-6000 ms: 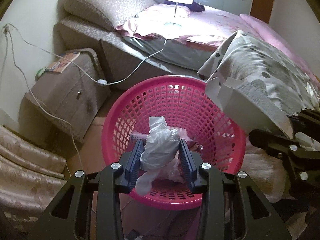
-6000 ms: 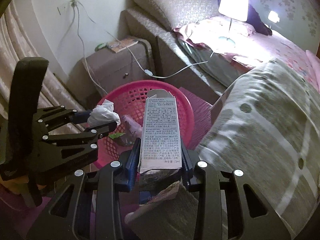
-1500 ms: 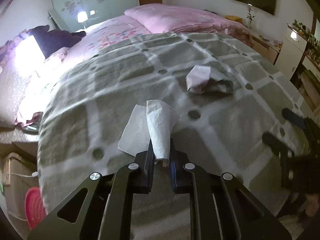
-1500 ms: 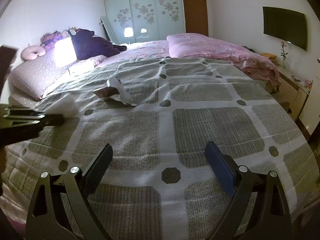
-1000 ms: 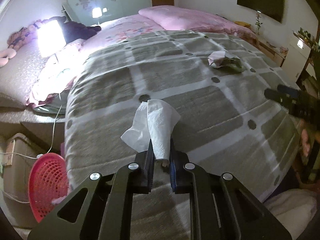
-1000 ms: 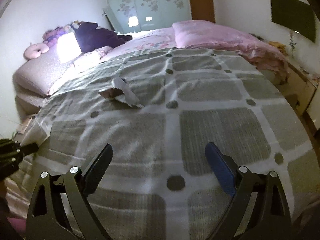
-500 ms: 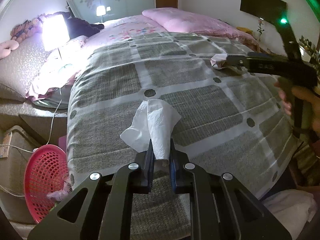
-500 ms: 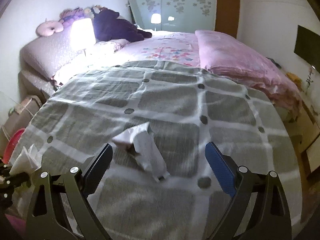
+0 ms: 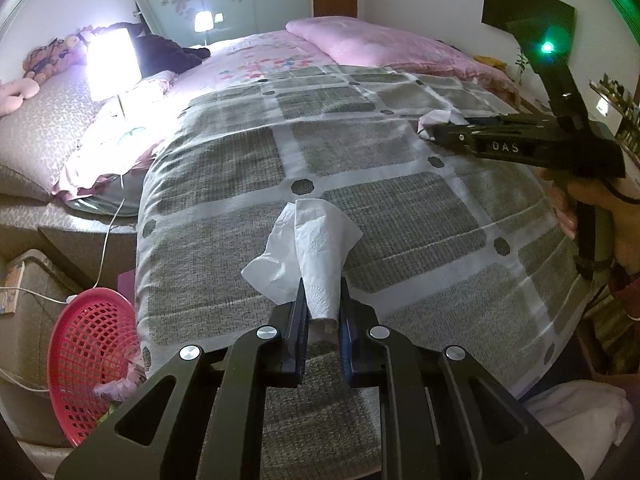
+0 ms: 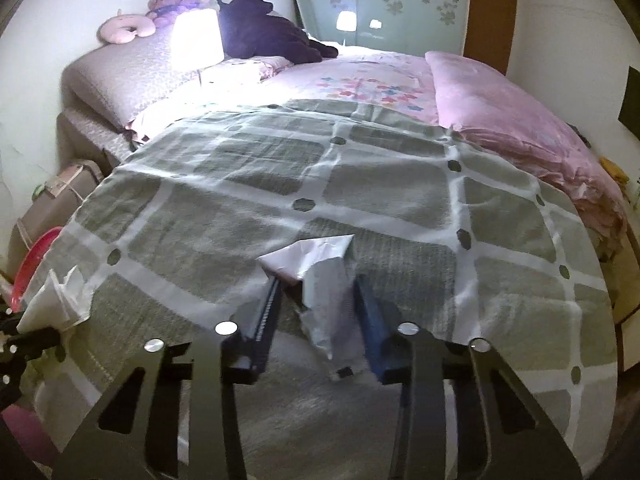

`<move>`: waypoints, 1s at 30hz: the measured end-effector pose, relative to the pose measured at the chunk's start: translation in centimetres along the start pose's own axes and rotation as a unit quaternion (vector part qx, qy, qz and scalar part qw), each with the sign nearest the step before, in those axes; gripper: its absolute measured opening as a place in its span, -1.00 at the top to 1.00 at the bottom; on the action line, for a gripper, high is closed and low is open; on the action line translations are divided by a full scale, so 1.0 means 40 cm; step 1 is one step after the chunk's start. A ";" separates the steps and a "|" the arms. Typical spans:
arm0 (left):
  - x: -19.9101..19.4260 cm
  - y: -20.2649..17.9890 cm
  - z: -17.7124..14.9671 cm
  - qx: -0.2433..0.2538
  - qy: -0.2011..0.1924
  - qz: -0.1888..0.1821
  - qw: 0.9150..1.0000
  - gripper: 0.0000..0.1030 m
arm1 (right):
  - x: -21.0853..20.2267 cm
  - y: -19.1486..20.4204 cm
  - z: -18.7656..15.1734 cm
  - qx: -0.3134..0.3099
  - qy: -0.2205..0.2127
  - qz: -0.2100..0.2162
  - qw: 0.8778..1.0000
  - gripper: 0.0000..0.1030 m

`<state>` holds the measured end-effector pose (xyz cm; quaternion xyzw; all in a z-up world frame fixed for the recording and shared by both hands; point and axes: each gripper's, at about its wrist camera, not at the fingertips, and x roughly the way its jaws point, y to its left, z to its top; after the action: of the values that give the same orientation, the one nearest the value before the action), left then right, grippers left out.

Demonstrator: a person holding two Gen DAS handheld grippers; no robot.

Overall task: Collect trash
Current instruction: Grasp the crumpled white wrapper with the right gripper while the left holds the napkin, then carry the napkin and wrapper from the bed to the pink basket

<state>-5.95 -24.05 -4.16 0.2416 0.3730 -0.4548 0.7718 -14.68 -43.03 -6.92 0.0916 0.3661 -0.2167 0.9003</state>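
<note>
My left gripper is shut on a white tissue and holds it above the grey checked bedspread. The tissue also shows at the left edge of the right wrist view. My right gripper is partly closed with its jaws on either side of a crumpled white and pink wrapper lying on the bedspread; a gap shows on each side. In the left wrist view the right gripper reaches over that wrapper. The pink trash basket stands on the floor at the bed's left side.
A lit lamp and a white cable are at the bed's left. A bedside cabinet stands behind the basket. Pink pillow and quilt lie at the far right. A dark plush toy lies at the headboard.
My right gripper has moved in over the wrapper and narrowed its jaws around it. My left gripper still holds the tissue and has shifted slightly back toward the basket side.
</note>
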 end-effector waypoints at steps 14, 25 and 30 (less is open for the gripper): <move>-0.005 0.005 0.000 -0.013 -0.002 0.005 1.000 0.77 | -0.072 0.121 -0.049 -0.010 -0.013 0.051 0.999 0.35; -0.015 0.010 -0.001 -0.017 -0.005 0.009 1.000 0.77 | -0.115 0.190 -0.090 -0.003 -0.007 0.082 0.997 0.35; -0.024 0.012 0.000 -0.020 -0.009 0.011 1.000 0.77 | -0.128 0.205 -0.106 -0.005 -0.005 0.085 0.996 0.35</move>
<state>-5.82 -23.32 -3.40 0.2265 0.3726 -0.4410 0.7844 -16.83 -32.72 -6.34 0.1164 0.3533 -0.1378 0.9179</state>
